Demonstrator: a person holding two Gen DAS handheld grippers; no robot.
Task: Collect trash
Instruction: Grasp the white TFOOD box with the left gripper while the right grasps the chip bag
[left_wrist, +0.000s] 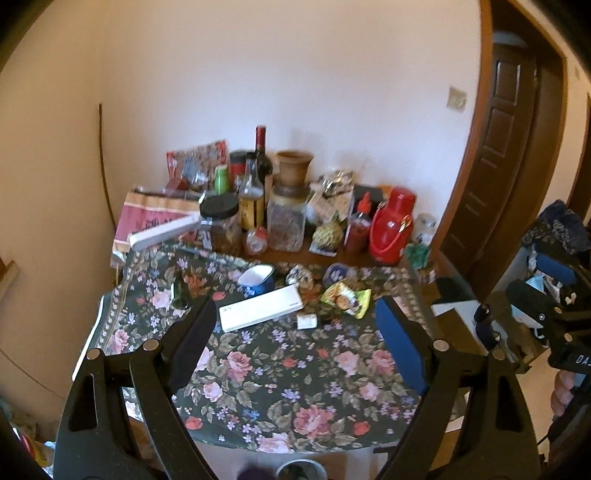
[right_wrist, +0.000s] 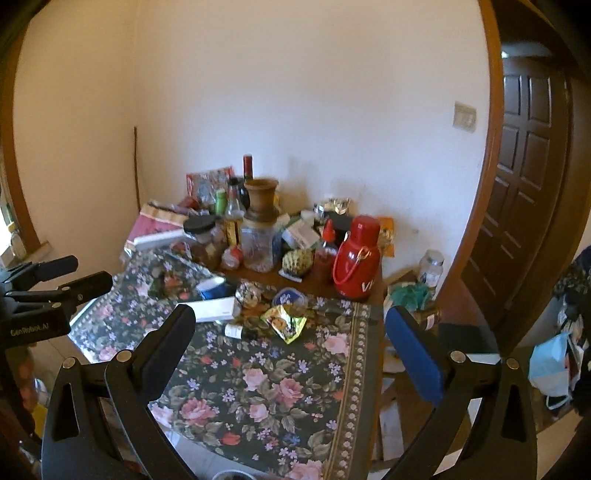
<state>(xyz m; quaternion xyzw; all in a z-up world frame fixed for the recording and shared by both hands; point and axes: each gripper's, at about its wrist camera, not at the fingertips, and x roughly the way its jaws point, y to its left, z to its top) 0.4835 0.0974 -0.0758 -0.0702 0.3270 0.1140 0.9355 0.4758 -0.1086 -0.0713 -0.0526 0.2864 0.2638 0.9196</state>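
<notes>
The left gripper (left_wrist: 295, 325) hangs over the near part of a table under a floral cloth (left_wrist: 280, 384), fingers wide apart with nothing between them. The right gripper (right_wrist: 290, 338) hangs beside it, fingers likewise wide apart and empty.

In the left wrist view, going left to right across the cloth: a dark green bottle (left_wrist: 180, 293) lies at ten o'clock from the view's middle, a blue-and-white cup (left_wrist: 256, 278) at twelve, a long white box (left_wrist: 260, 308) just below it, and a small white carton (left_wrist: 306, 321) off the box's right end. The trash, a crumpled yellow-green wrapper (left_wrist: 345, 297), lies at one o'clock, just beyond the right finger's tip, with a crumpled patterned ball (left_wrist: 299, 275) and a blue lidded tub (left_wrist: 338, 273) behind it.

Along the wall stand jars (left_wrist: 286, 221), bottles (left_wrist: 253, 201), a clay pot (left_wrist: 293, 166) and, at two o'clock, a red flask (left_wrist: 391, 225).

In the right wrist view the wrapper (right_wrist: 284, 319) sits near the middle, at twelve o'clock between the fingers but well ahead of them. A small white bottle (right_wrist: 233, 330) lies on its side just left of it. A blue bag (right_wrist: 552, 363) hangs at three o'clock off the table.
</notes>
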